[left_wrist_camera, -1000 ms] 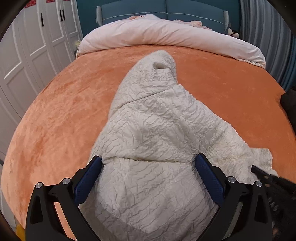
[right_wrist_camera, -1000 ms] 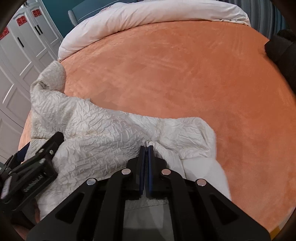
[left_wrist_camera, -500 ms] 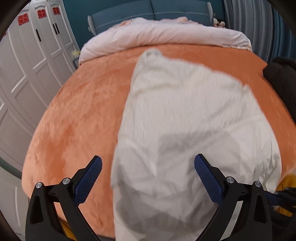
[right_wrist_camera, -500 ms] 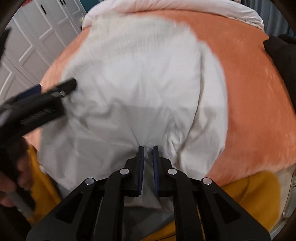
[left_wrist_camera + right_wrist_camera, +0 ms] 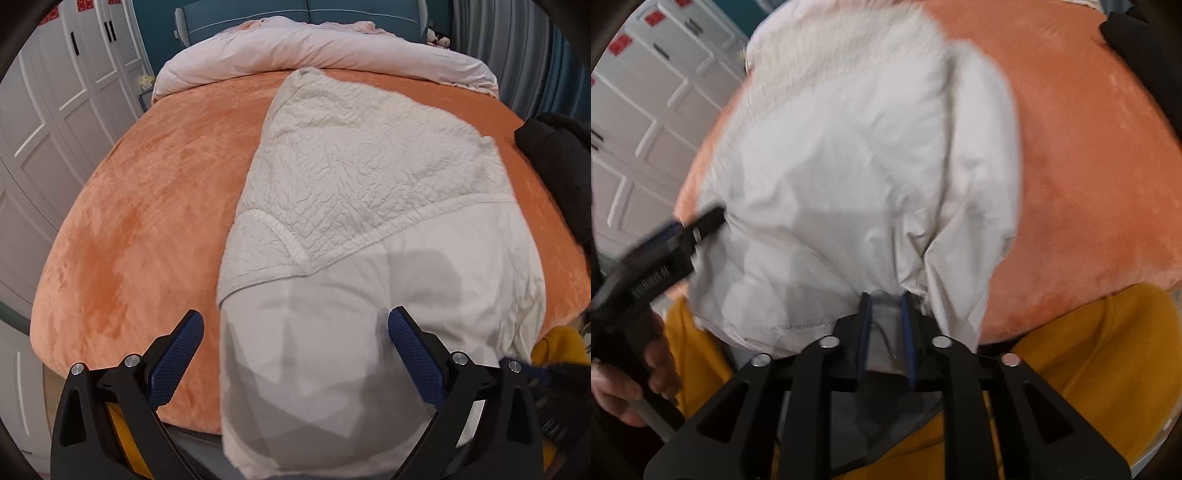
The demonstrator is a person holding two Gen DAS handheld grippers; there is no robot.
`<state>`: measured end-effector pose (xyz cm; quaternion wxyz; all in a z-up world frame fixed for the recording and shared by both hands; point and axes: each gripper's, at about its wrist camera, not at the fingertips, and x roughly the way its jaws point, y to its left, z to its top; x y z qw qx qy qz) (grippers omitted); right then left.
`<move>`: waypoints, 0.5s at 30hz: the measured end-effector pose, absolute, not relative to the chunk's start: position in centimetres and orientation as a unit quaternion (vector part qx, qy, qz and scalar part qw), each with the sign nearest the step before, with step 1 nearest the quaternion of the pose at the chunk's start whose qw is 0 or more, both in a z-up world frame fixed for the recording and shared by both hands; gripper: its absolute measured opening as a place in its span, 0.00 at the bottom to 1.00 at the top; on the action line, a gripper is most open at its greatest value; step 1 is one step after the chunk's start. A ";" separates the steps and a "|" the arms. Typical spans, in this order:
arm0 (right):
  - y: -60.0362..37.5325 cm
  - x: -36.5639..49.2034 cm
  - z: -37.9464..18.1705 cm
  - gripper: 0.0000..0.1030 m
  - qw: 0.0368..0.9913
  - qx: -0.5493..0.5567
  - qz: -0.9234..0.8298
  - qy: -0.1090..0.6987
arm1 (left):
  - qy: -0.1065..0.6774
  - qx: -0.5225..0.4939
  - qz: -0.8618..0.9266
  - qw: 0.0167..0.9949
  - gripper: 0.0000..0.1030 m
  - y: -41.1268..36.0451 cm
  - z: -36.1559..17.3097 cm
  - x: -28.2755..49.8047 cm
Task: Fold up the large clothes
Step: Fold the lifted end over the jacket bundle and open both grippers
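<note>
— What lies on the orange bed (image 5: 155,206)?
— The cream garment (image 5: 362,192) is spread on it, and its smooth lining hangs over the near edge.
— And the left gripper (image 5: 295,350)?
— Its jaws stand wide, one on each side of the lining, with no grip.
— The right gripper (image 5: 886,325)?
— Its jaws have just been opening. They stand narrow, with cloth between them.

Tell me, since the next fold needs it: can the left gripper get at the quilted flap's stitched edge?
Probably yes: the left gripper stands open, and the stitched edge lies exposed on the blanket, nothing over it.
</note>
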<state>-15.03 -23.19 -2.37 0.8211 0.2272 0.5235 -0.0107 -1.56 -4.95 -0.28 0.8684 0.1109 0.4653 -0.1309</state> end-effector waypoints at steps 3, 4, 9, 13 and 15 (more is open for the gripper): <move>-25.9 -15.9 0.0 0.65 0.842 0.272 -0.023 0.466 | 0.476 0.051 -0.143 0.866 0.95 -2.4 0.9 -0.2; -26.5 -15.8 0.1 0.66 0.842 0.281 -0.026 0.459 | 0.481 0.025 -0.145 0.864 0.95 -1.5 1.0 0.5; -31.0 -13.0 -2.8 0.71 0.815 0.344 -0.038 0.465 | 0.526 -0.092 -0.142 0.833 0.95 2.1 -0.7 5.4; -31.1 -10.1 -5.7 0.77 0.786 0.390 -0.008 0.480 | 0.555 -0.129 -0.156 0.807 0.95 2.5 -3.0 7.7; -31.1 -9.2 -6.7 0.85 0.777 0.403 0.003 0.483 | 0.562 -0.156 -0.177 0.793 0.95 2.4 -4.1 8.4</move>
